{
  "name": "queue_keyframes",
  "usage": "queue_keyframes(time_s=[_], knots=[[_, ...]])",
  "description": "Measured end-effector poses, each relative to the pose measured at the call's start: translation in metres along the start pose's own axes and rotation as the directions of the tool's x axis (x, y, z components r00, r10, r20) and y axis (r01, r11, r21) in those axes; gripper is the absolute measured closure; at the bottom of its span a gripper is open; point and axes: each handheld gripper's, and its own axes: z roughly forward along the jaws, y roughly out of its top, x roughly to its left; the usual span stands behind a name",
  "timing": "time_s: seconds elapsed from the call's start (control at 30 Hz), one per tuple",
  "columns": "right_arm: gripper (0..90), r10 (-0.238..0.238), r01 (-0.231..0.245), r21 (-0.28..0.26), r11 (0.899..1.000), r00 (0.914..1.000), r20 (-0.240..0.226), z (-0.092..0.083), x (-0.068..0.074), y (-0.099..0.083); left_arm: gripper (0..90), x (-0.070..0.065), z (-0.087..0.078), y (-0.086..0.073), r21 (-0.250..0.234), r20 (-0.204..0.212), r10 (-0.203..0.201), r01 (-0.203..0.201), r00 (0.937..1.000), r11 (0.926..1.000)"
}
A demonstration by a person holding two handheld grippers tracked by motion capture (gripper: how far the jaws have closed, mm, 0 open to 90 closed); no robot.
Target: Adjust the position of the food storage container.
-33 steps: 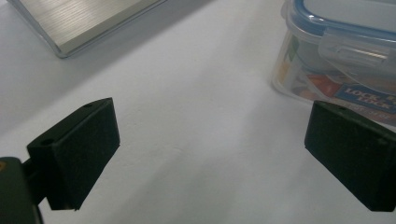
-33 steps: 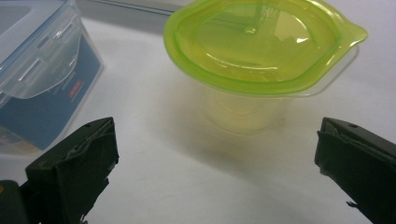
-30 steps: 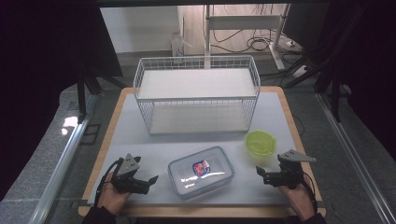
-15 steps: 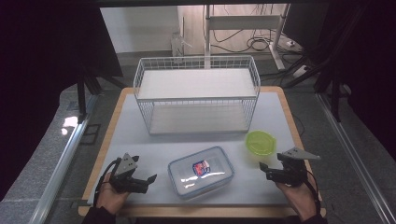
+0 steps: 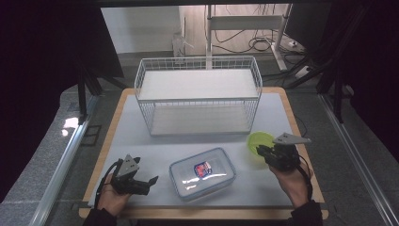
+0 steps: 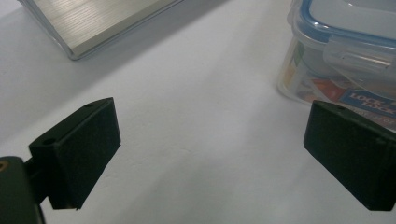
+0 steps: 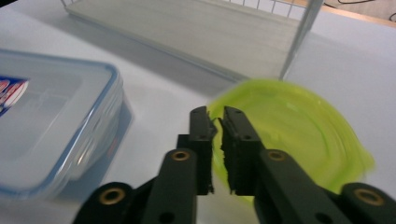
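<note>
- One lime-green bowl (image 5: 258,142) (image 7: 289,135), round and shallow, glossy plastic, on the white mat (image 5: 141,150) at the right, just in front of the rack's near-right corner; nothing seen inside.
- Pinched at its near rim by the right gripper (image 5: 263,151) (image 7: 215,122): jaws just closed, nearly together, the thin green wall between them in the right gripper view.
- Slightly blurred in that view, the bowl's far edge close to the rack's corner post.
- One clear rectangular food box (image 5: 203,173) (image 6: 345,56) (image 7: 51,126) with a blue-edged snap lid, shut, near the middle of the mat; a red-and-blue label on the lid; contents not to be told through the glare.
- One white wire rack (image 5: 197,94) at the far middle of the mat, two flat shelves, both bare.
- Two hand-held grippers in all: the left gripper (image 5: 143,182) (image 6: 210,158) low at the near left, jaws spread wide over bare mat with nothing between them, the box's side just beyond its right jaw.
- One wooden table (image 5: 106,155) under the mat, its edge showing as a frame on left, right and near sides.
</note>
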Motion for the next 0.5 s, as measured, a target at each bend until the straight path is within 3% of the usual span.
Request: queue_keyframes(time_s=[0.23,0.5], knots=[[90.0,-0.012,0.013,0.035,0.999,0.9995,-0.029,0.039,-0.001,0.023,4.0,0.0,0.001,0.0,0.012,0.005,0.005,-0.005,1.0,0.9999],[90.0,-0.018,0.023,0.114,0.993,0.999,-0.04,0.074,0.0,0.026,4.1,-0.001,0.002,0.0,0.016,0.008,0.006,-0.006,1.0,0.9999]])
